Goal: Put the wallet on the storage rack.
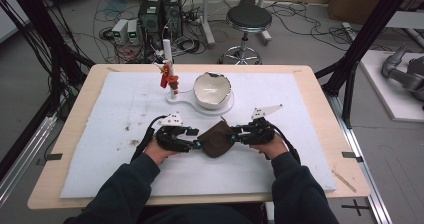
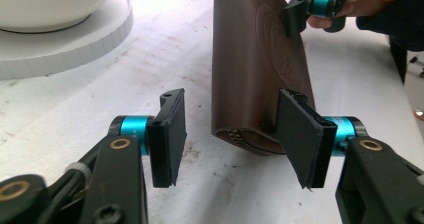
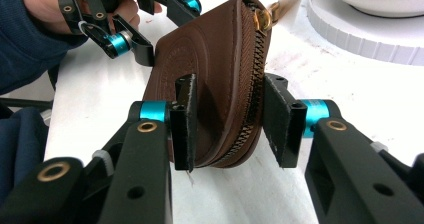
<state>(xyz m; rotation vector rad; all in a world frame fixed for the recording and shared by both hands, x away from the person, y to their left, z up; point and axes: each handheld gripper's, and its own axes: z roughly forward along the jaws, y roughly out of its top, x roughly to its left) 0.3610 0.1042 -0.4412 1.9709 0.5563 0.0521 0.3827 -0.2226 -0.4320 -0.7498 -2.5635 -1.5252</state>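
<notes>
The right hand-held gripper [image 3: 227, 119] clamps a brown pouch [image 1: 216, 140] below the bowl [image 1: 212, 90]; the left hand-held gripper [image 2: 235, 134] gapes wide beside it.

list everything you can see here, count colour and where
pouch: 1, brown leather with zip, front centre of the mat, between the two tools
bowl: 1, white, chipped rim, on the white stand behind the pouch
stand: 1, white, far centre of the mat, with a post at its left end
red clip: 1, red, on the post
mat: 1, white, stained, covering the table
table: 1, light wood
stool: 1, black seat, on the floor beyond the table
left tool: 1, black, open, one jaw against the pouch's left end
right tool: 1, black, jaws on both sides of the pouch's right end
sleeves: 2, dark blue, bottom edge
</notes>
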